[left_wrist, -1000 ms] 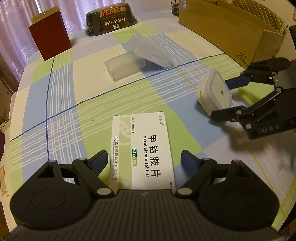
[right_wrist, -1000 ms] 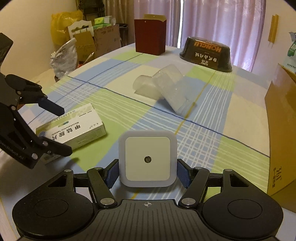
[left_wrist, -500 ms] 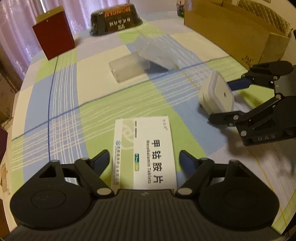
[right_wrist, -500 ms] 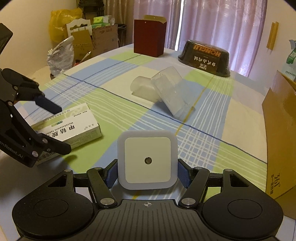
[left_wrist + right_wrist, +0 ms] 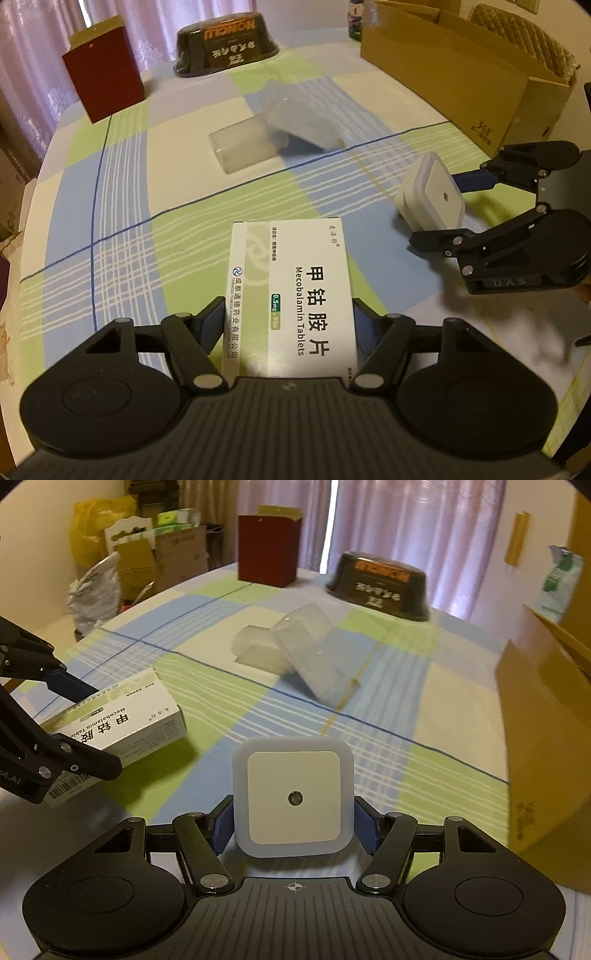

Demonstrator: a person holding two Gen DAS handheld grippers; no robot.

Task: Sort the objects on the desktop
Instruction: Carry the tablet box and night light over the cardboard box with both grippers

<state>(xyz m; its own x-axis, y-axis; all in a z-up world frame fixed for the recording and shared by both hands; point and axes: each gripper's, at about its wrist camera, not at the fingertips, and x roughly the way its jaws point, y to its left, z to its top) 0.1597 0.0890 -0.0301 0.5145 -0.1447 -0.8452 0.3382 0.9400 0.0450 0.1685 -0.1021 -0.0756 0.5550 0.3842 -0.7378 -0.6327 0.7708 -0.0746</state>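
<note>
- Left tool (image 5: 290,325) clamped on the pill box (image 5: 291,291), blue pads (image 5: 212,326) pressed to its long sides near the back end.
- Pill box white and green, printed "Mecobalamin Tablets", front end pointing toward the middle of the counter (image 5: 122,192); in the right wrist view, tilted (image 5: 122,723) with a shadow on the cloth under it.
- Right tool (image 5: 293,825) clamped on the night light (image 5: 293,797), a white rounded square with a small sensor in the centre, face turned to the camera.
- In the left wrist view, night light (image 5: 430,197) held between the right tool's fingers (image 5: 476,179), off to the right of the pill box and apart from it.
- Two clear plastic containers (image 5: 273,138) near the counter's middle, one leaning on the other, touching.
- Red box (image 5: 103,70) upright at the far edge; black bowl (image 5: 225,44) upside down beside it, orange lettering on the side.
- Open cardboard box (image 5: 454,77) along the right side of the counter.
- Checked cloth in green, blue and cream over the counter.
- Bags and cartons (image 5: 122,568) stacked past the far left edge, curtains behind.
</note>
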